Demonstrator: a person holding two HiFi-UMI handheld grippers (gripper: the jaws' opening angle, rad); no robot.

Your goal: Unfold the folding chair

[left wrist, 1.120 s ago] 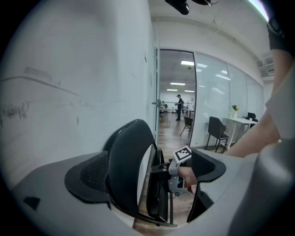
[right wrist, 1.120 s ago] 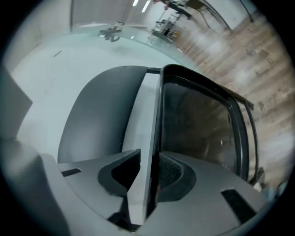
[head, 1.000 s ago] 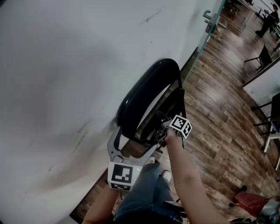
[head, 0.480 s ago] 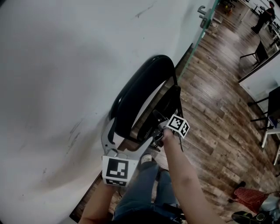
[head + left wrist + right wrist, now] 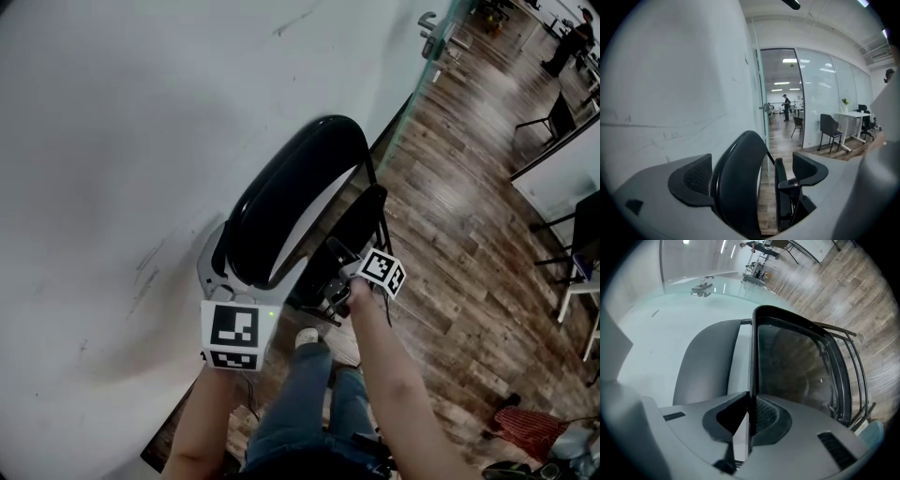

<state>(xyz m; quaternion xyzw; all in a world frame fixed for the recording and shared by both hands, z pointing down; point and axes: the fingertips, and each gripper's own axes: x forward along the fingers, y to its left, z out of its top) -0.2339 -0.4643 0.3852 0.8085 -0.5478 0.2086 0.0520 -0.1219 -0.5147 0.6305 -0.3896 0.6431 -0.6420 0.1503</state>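
Note:
The black folding chair stands by the white wall (image 5: 112, 141). Its curved backrest (image 5: 281, 211) (image 5: 740, 187) leans toward the wall, and a gap separates it from the seat panel (image 5: 352, 239) (image 5: 797, 371). My left gripper (image 5: 220, 267) (image 5: 752, 171) straddles the backrest's lower edge. Its jaws stand wide, the backrest lies against the left pad (image 5: 693, 176), and the right pad (image 5: 806, 168) is clear of it. My right gripper (image 5: 337, 281) (image 5: 751, 411) is shut on the thin front edge of the seat panel.
A glass door with a metal handle (image 5: 431, 23) lies beyond the chair. The wooden floor (image 5: 469, 216) runs to the right, with other chairs (image 5: 562, 117), a person (image 5: 572, 37) far off and a red bag (image 5: 530, 436). My jeans and a shoe (image 5: 307, 337) are below the chair.
My left gripper has moved left toward the wall and the backrest has come with it, so the gap between backrest and seat is wider. The right gripper has stayed clamped on the seat edge.

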